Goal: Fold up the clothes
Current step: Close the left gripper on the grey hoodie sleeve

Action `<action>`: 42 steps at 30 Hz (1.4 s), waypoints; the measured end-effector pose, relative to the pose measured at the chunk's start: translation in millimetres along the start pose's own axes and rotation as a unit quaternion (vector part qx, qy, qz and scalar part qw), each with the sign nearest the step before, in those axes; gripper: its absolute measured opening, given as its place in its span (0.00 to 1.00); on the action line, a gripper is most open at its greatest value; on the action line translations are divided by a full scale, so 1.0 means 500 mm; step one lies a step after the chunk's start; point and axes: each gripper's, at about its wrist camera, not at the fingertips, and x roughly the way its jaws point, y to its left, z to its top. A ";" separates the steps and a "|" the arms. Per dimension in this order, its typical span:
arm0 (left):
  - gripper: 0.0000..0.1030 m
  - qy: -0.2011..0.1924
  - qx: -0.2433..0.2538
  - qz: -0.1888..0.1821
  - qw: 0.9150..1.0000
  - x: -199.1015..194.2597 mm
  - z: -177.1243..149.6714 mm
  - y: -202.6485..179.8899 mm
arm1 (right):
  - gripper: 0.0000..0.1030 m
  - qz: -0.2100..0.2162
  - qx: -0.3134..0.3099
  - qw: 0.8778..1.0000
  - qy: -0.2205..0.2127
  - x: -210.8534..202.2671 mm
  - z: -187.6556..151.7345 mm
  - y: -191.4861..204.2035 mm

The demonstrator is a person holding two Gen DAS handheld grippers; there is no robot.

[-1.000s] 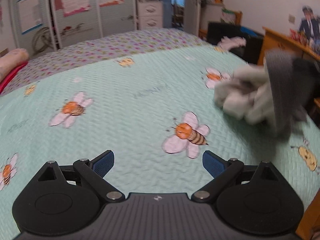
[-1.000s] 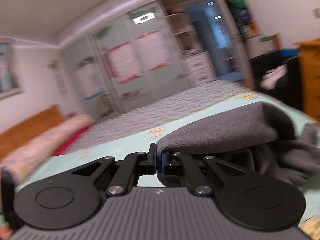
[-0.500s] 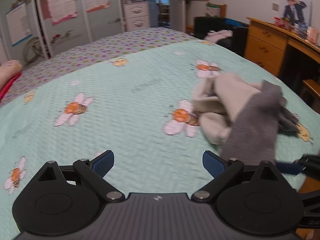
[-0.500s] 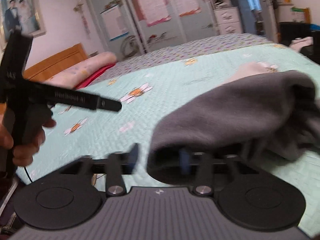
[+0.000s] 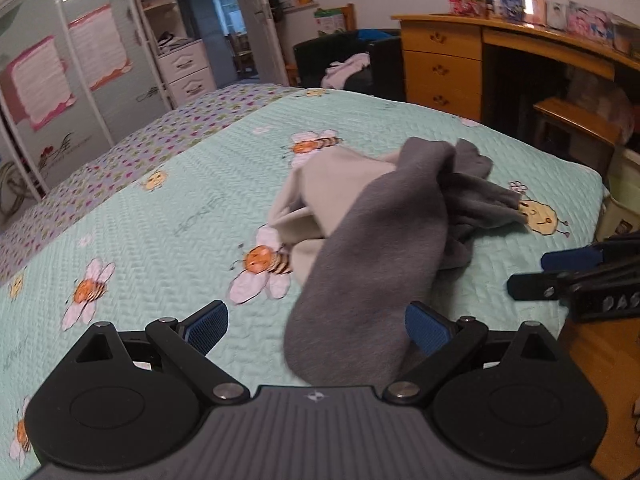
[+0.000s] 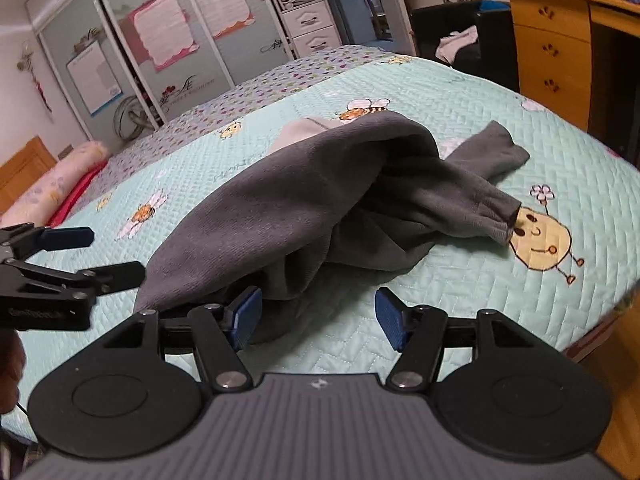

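Dark grey fleece garment (image 6: pixel 304 204) heaped over pale cream garment (image 5: pixel 320 188) on mint quilted bed (image 5: pixel 160 216). Right gripper (image 6: pixel 318 316) opening, nothing clamped; left gripper (image 5: pixel 316 328) wide. Locate hem; pull flat.

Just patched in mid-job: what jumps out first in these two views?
A crumpled dark grey garment lies heaped on the mint bee-print bedspread, partly covering a pale cream garment. The right gripper is opening, cloth by its left pad but not pinched. The left gripper gapes over the grey hem.
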 end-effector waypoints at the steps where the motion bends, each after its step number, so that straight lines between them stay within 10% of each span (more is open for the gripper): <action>1: 0.96 -0.004 0.010 -0.006 1.000 0.006 0.009 -0.010 | 0.62 -0.003 0.003 1.000 0.000 -0.007 -0.013 0.003; 15: 0.96 0.023 0.084 -0.019 0.996 0.160 0.120 -0.097 | 0.68 -0.036 0.033 0.999 0.005 0.052 0.027 -0.090; 42: 0.96 0.048 0.092 0.014 0.995 0.218 0.131 -0.135 | 0.69 -0.062 -0.003 0.998 0.025 0.110 0.082 -0.131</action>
